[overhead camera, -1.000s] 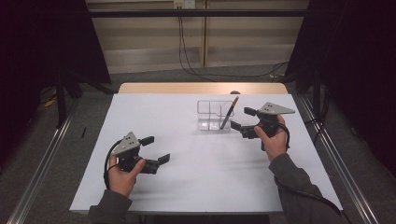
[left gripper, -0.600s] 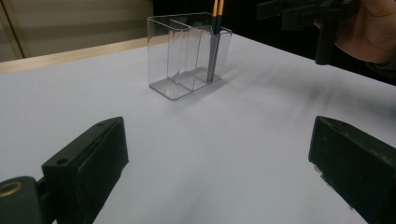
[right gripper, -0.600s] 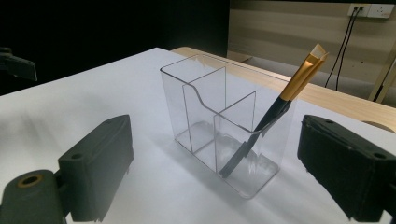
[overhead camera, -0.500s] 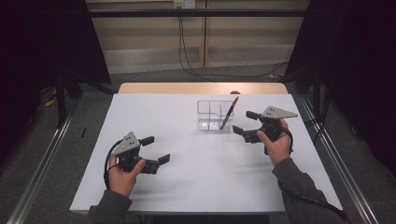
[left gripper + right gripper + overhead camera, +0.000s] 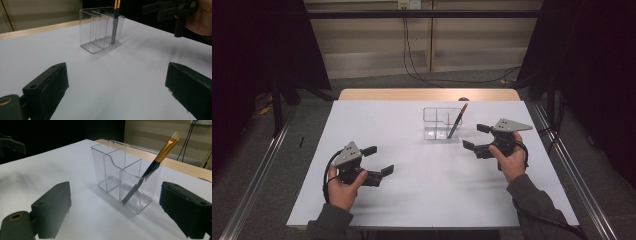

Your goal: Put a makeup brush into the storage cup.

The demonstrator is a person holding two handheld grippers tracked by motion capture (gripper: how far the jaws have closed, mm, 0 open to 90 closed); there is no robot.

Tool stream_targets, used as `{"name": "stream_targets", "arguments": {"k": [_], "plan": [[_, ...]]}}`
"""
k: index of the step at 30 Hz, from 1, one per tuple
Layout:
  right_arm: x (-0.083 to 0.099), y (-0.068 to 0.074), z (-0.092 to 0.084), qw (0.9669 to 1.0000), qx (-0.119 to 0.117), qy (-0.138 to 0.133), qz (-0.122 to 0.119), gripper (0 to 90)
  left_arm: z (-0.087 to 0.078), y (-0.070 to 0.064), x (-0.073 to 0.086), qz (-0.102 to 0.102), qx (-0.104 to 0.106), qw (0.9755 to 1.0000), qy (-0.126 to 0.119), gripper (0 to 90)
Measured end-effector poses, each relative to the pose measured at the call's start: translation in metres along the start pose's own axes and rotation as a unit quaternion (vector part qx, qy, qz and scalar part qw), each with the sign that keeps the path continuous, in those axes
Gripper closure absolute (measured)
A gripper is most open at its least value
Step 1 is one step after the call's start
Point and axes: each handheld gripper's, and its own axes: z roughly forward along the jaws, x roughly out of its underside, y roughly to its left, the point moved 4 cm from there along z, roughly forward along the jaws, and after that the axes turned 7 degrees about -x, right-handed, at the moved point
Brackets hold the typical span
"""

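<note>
Brush: one, leaning in right compartment of one clear organizer, far-centre | grippers: two; right gripper near organizer's right, jaws open, empty; left gripper near-left, jaws open, empty | surface: white table | room: dark, grey floor

White-topped table fills the middle; bare wood strip along its far edge. Grey floor on both sides, w/ metal rails running along the left & right. Pale panelled wall at the back, black cables hanging down it from a socket. Dark curtains left & right. Light is dim.
</note>
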Motion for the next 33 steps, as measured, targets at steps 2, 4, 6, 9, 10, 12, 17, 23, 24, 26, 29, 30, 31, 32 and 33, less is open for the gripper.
{"name": "stream_targets", "arguments": {"k": [2,4,6,9,10,12,17,23,24,26,29,30,31,32,33], "plan": [[0.001,0.001,-0.001,1.0,-0.003,0.0,0.001,10.0,0.0,0.0,0.0,0.001,-0.001,1.0,-0.001,4.4],[0.002,0.001,-0.002,1.0,-0.001,0.002,0.001,10.0,-0.001,0.001,0.0,0.003,-0.001,1.0,0.001,4.4],[0.004,0.001,-0.003,1.0,-0.001,0.001,0.005,10.0,-0.001,0.001,0.0,0.005,-0.002,1.0,0.001,4.4],[0.005,0.002,-0.004,1.0,-0.002,0.004,0.004,9.9,-0.001,0.0,0.0,0.002,0.002,1.0,-0.001,4.4],[0.006,0.002,-0.004,1.0,-0.003,0.004,0.003,9.9,-0.001,0.001,0.0,0.002,0.002,1.0,0.0,4.4],[0.006,0.004,-0.006,1.0,-0.003,0.003,0.004,9.9,-0.001,0.001,0.0,0.004,0.012,0.9999,-0.004,4.4],[0.007,0.007,-0.009,1.0,-0.006,0.001,0.003,9.7,-0.001,0.001,0.0,0.004,0.011,0.9999,-0.005,4.4],[0.01,0.008,-0.015,1.0,-0.005,-0.001,0.002,9.7,-0.003,0.002,0.0,0.005,0.0,1.0,0.0,4.4],[0.01,0.008,-0.015,1.0,-0.007,-0.001,0.005,9.7,-0.003,0.002,0.0,0.004,0.0,1.0,0.0,4.4],[0.011,0.008,-0.018,1.0,-0.004,0.0,0.003,9.7,-0.002,0.001,0.0,0.004,0.003,1.0,0.0,4.4],[0.013,0.008,-0.021,1.0,-0.006,-0.002,0.003,9.7,-0.002,0.001,0.001,0.005,-0.002,1.0,0.003,4.4],[0.014,0.008,-0.022,1.0,-0.003,-0.002,0.004,9.7,-0.002,0.001,0.001,0.006,-0.002,1.0,0.003,4.4],[0.014,0.008,-0.023,1.0,-0.004,-0.003,0.003,9.7,-0.002,0.001,0.001,0.007,-0.002,1.0,0.003,4.4],[0.015,0.008,-0.024,1.0,-0.001,-0.004,0.004,9.7,-0.002,0.001,0.001,0.007,-0.003,1.0,0.003,4.4],[0.015,0.008,-0.025,1.0,-0.001,-0.003,0.004,9.7,-0.002,0.001,0.001,0.006,-0.003,1.0,0.003,4.4]]}}
